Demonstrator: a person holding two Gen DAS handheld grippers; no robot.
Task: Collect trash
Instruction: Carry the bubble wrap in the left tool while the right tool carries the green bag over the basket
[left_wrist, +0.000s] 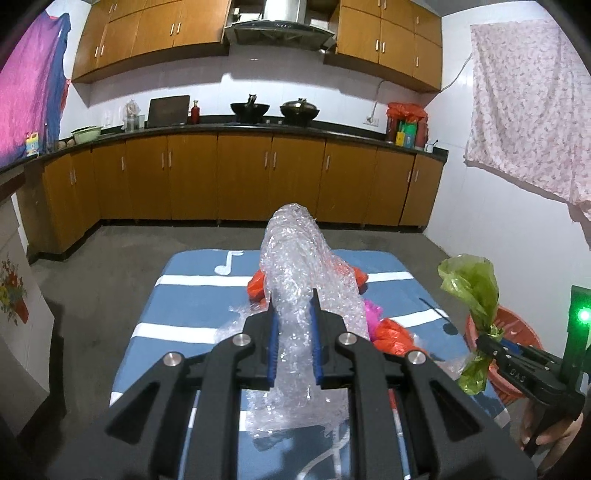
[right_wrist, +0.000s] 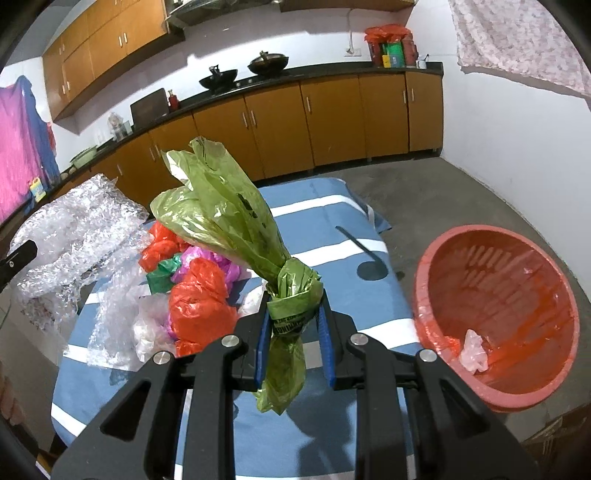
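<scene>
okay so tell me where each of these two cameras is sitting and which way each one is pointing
Left wrist: sits on the left gripper, facing along its fingers across the blue mat toward the kitchen cabinets; shows its own fingers shut on bubble wrap, plus the right gripper at the right edge.
Right wrist: sits on the right gripper, facing the mat and the red basket to its right; shows its own fingers shut on a green bag.
Shared: mat, bubble wrap, green bag, basket, trash pile, cabinets.
</scene>
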